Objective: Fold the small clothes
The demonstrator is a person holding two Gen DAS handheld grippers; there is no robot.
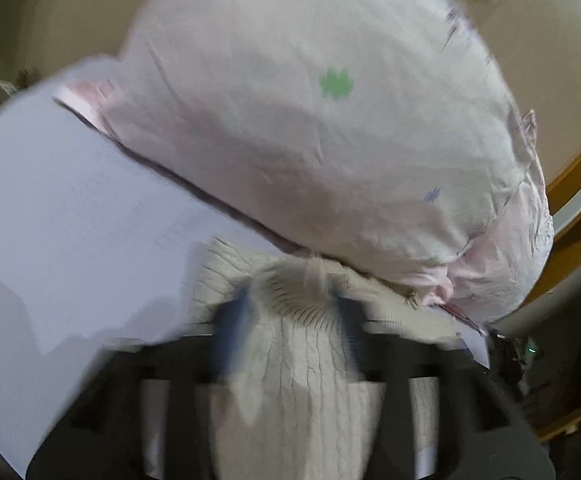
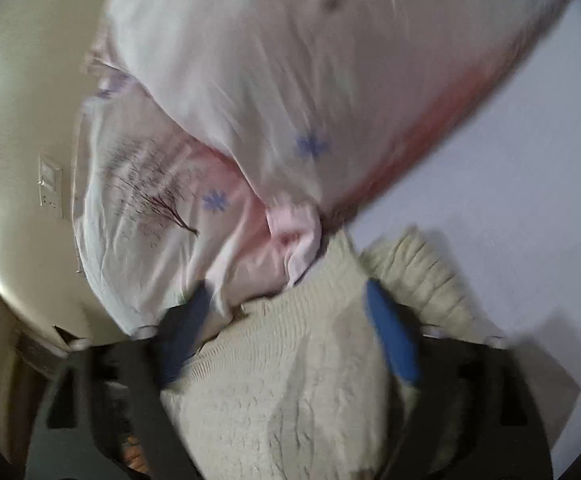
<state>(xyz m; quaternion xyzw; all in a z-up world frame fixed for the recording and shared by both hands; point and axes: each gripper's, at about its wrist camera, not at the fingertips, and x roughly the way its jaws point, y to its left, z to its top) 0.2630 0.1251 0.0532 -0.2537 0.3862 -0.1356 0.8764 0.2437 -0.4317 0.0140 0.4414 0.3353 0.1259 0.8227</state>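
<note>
A cream knitted garment point(image 1: 302, 360) lies on a pale lilac sheet point(image 1: 70, 220), its far edge against a pink flowered pillow point(image 1: 310, 120). In the left wrist view, my left gripper point(image 1: 290, 312) has its blue fingers wide apart with the ribbed knit bunched between them; both views are blurred. In the right wrist view, the same cream knit point(image 2: 290, 380) fills the space between the blue fingers of my right gripper point(image 2: 286, 308), which stand wide apart. Whether either gripper pinches the cloth I cannot tell.
The pink pillow point(image 2: 270, 80) lies close ahead of both grippers, with a second printed pillow point(image 2: 130, 220) beside it. A beige wall with a switch plate point(image 2: 50, 188) is at the left. A wooden bed frame point(image 1: 570, 184) shows at the right.
</note>
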